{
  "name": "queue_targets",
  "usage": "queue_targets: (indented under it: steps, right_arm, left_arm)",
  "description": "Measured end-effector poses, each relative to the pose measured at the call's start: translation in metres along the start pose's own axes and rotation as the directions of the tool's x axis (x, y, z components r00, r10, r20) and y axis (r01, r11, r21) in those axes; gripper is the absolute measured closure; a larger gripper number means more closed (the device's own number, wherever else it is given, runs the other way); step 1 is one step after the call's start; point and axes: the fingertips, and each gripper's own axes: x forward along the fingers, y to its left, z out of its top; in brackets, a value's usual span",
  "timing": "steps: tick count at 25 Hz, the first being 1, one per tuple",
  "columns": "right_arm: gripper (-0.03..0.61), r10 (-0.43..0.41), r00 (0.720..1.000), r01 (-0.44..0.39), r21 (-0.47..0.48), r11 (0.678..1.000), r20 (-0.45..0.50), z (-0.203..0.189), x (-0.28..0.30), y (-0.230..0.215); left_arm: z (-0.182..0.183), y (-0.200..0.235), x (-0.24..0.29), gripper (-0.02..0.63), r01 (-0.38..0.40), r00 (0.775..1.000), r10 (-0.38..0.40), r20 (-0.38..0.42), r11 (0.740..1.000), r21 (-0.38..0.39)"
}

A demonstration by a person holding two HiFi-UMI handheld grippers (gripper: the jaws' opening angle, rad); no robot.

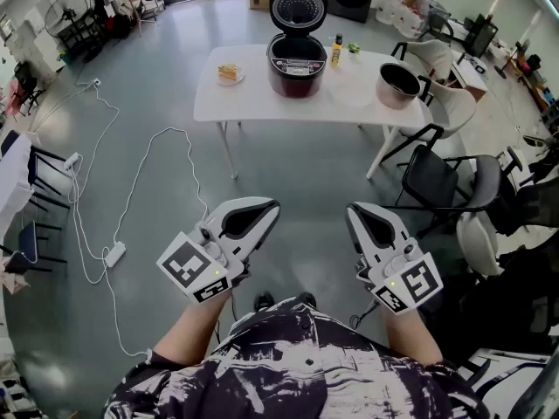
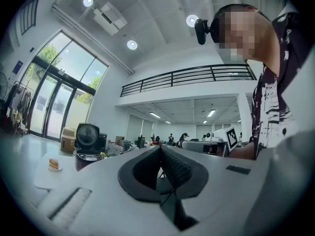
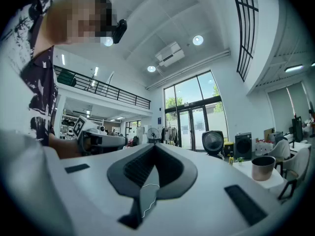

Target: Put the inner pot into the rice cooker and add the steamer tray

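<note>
On the table (image 1: 262, 99): rice cooker (image 1: 297, 66) centre (bottle (image 1: 335, 51) just beside), inner pot (image 1: 398, 85) right, cake (image 1: 229, 73) left.

Dark red rice cooker (image 1: 297, 66), lid open, on table (image 1: 253, 99), inner pot (image 1: 398, 85) upright, apart at its right

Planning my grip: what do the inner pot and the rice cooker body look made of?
Inner pot: likely metal, matte coppery-tan outside, dark inside, perhaps a non-stick lining. Rice cooker: smooth dark red shell, plastic or painted metal; too far to tell which.
</note>
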Motion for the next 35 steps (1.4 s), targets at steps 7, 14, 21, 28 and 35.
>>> queue_targets:
  steps: [7, 14, 21, 28, 35]
  right_arm:
    - [0.584, 0.005, 1.0, -0.005, -0.001, 1.0, -0.002, 0.001, 0.003, -0.003]
    - [0.584, 0.015, 0.999, -0.016, 0.034, 0.999, 0.032, 0.004, 0.003, -0.004]
    - [0.057, -0.086, 0.991, 0.079, 0.07, 0.994, 0.099, 0.006, 0.003, -0.025]
    - [0.055, -0.075, 0.993, 0.069, 0.063, 0.996, 0.096, 0.006, 0.0, -0.026]
    - [0.055, -0.061, 0.995, 0.057, 0.06, 0.997, 0.078, 0.001, -0.022, -0.06]
  left_arm:
    - [0.002, 0.003, 0.003, 0.609, 0.004, 1.0, -0.004, 0.001, 1.0, -0.001]
    - [0.001, 0.004, 0.001, 0.609, -0.001, 1.0, 0.001, -0.001, 1.0, -0.004]
    - [0.0, 0.004, -0.001, 0.609, -0.005, 1.0, 0.005, 0.007, 1.0, -0.008]
    - [-0.003, 0.003, 0.005, 0.609, -0.008, 1.0, 0.008, 0.003, 1.0, -0.016]
    - [-0.009, -0.005, 0.044, 0.609, -0.02, 1.0, 0.02, 0.007, 1.0, -0.017]
